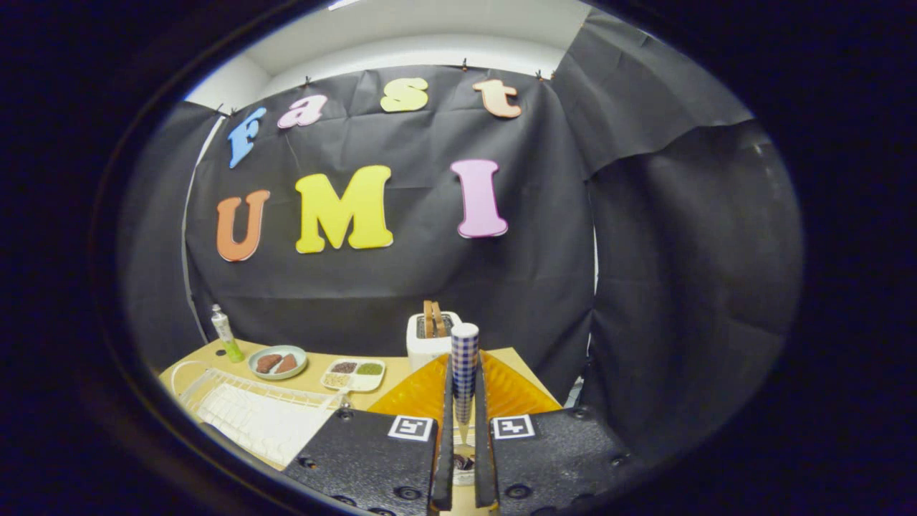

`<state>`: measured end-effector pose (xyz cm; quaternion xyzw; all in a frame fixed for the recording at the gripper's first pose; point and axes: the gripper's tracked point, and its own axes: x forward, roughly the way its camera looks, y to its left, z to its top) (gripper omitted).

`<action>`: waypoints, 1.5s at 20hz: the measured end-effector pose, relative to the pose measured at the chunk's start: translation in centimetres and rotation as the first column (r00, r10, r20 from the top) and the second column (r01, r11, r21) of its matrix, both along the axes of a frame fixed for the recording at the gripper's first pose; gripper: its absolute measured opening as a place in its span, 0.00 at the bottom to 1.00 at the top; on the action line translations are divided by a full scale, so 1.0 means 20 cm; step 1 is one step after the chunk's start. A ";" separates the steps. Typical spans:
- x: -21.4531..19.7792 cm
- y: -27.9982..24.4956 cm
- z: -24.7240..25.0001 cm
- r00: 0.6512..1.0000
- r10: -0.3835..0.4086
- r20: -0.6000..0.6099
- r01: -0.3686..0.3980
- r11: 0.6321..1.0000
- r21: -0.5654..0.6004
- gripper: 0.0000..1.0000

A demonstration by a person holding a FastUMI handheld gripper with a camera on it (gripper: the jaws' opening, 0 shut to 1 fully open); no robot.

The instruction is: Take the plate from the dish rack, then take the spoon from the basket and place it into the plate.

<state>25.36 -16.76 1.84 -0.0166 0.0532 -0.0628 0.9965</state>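
Gripper (463, 459) fingers clamp the spoon (464, 362) by its checked handle, long axis upright, handle end up, bowl end hidden below. Light, stiff, likely slick; a mid-handle hold suits it. Amber plate (505, 394) lies just beyond the fingers, near the worktop's right edge, before the toaster (430, 337).

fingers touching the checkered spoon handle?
Touching. Gripper view: both fingers press the sides of the checkered spoon handle, standing upright between them over the orange plate.
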 end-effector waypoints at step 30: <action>-0.93 1.36 -0.95 0.975 0.220 -0.013 -0.219 0.975 0.028 0.17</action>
